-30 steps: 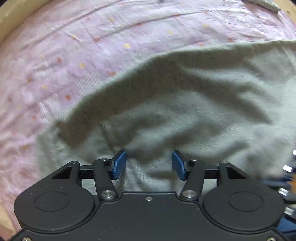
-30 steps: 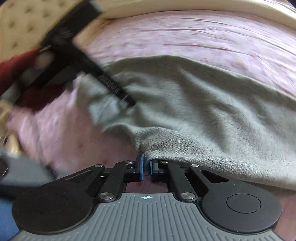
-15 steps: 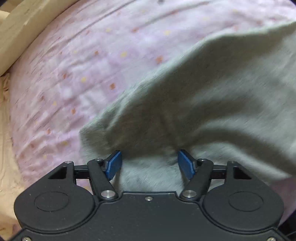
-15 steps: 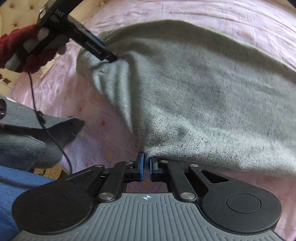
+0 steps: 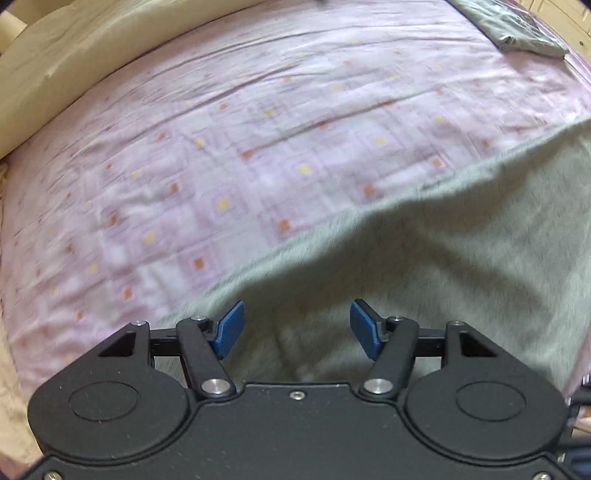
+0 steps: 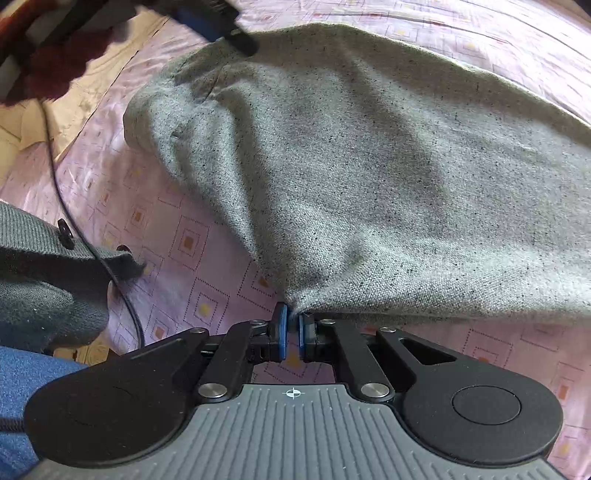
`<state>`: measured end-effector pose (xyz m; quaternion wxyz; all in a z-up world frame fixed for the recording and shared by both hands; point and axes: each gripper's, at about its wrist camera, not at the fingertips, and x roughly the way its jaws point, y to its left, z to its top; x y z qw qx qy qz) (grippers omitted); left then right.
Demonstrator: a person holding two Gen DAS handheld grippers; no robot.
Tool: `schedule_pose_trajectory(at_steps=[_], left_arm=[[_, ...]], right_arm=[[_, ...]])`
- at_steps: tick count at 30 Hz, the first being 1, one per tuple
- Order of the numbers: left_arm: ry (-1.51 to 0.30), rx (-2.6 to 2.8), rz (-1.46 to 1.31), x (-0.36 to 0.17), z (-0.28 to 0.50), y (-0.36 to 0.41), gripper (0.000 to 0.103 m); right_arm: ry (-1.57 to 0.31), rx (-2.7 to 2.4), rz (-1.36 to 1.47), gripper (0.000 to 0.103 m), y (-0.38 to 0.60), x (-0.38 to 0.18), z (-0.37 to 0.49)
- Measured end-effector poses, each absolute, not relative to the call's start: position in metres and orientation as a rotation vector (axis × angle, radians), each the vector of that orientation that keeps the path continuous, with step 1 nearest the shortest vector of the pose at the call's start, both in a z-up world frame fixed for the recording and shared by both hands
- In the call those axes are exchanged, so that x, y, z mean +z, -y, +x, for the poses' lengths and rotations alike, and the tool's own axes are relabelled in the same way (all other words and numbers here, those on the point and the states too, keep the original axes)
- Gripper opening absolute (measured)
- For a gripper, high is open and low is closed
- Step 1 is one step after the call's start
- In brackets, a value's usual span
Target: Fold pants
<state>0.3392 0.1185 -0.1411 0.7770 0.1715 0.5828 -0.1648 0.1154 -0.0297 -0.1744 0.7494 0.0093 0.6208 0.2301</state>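
Since the earlier frame my left gripper [image 5: 296,326] has come up off the pants [image 5: 443,280]: more pink patterned bedsheet [image 5: 229,155] shows ahead of it now, and the grey cloth has dropped toward the lower right of the left wrist view. Its jaws stand well apart and are closing at this moment. I see grey fabric behind the gap, but the blue pads [image 5: 229,328] do not press on it. That view is smeared by motion, so I can only say the cloth appears to lie below the fingers, not between them.

My right gripper [image 6: 291,325] is closed tight on the near corner of the pants [image 6: 369,166]; a pinch of grey cloth sits between its blue pads [image 6: 282,332] and the fabric fans out from that point across the bedsheet [image 6: 192,240], raised at the pinch and draping down to the sheet farther off. In the right wrist view the left gripper [image 6: 221,22] sits at the top left, blurred, just above the far corner of the pants, with a dark red sleeve [image 6: 55,70] behind it.

A thin black cable [image 6: 96,254] runs down past a grey knitted garment [image 6: 40,273] at the left edge. A folded grey item [image 5: 517,26] lies at the far right corner of the bed, well apart from the pants. A pale wooden bed frame [image 5: 74,62] borders the sheet at the upper left.
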Motion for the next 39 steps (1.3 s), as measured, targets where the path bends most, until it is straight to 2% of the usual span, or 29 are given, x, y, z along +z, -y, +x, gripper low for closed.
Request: schedule_pose_trajectory(at_steps=[3,4,5,7,9,10,11,16,21,22,23,24,27,29,34,39], left_arm=[[-1.317,-0.255,0.341,-0.168,0.367,-0.112,0.067],[-1.349,-0.196,0.337,-0.181,0.374,-0.117,0.071],[-1.384,-0.160,0.325,-0.191,0.381,-0.120,0.082],[-1.402,-0.108,0.274,-0.195,0.389,-0.128,0.089],[-1.418,-0.098,0.258,-0.189,0.389,-0.130,0.082],[-1.404,-0.092,0.259,-0.181,0.385,-0.130,0.071],[-1.378,-0.093,0.265,-0.169,0.380,-0.126,0.065],[-1.269,-0.271,0.270,-0.135,0.358,-0.089,0.068],[-1.311,-0.250,0.404,-0.171,0.376,-0.044,0.072],[-1.358,-0.218,0.404,-0.184,0.382,-0.044,0.078],[-1.369,-0.185,0.374,-0.189,0.386,-0.048,0.089],[-1.365,-0.163,0.360,-0.187,0.388,-0.051,0.090],[-1.368,-0.189,0.386,-0.179,0.382,-0.052,0.084],[-1.357,-0.221,0.451,-0.170,0.368,-0.048,0.076],[-1.317,-0.298,0.537,-0.155,0.328,-0.045,0.075],[-1.296,-0.384,0.561,-0.149,0.298,-0.026,0.075]], right_arm=[[-1.351,0.483,0.018,0.006,0.022,-0.176,0.113],[-1.349,0.476,0.018,0.006,0.021,-0.176,0.112],[-1.344,0.468,0.020,0.006,0.019,-0.176,0.111],[-1.340,0.455,0.017,0.006,0.015,-0.178,0.109],[-1.336,0.448,0.009,0.006,0.013,-0.178,0.107],[-1.335,0.444,0.013,0.006,0.014,-0.178,0.106],[-1.334,0.440,0.020,0.006,0.016,-0.181,0.106],[-1.318,0.419,0.030,0.006,0.018,-0.180,0.102],[-1.291,0.379,0.012,0.006,0.013,-0.179,0.095],[-1.278,0.380,-0.002,0.006,0.011,-0.177,0.094],[-1.263,0.388,-0.028,0.006,0.008,-0.175,0.091],[-1.247,0.400,-0.057,0.007,0.006,-0.173,0.090],[-1.237,0.460,-0.104,0.007,0.003,-0.168,0.089],[-1.232,0.518,-0.122,0.007,0.007,-0.156,0.093],[-1.248,0.578,-0.011,0.006,0.031,-0.127,0.113],[-1.421,0.470,-0.056,0.008,0.018,-0.182,0.108]])
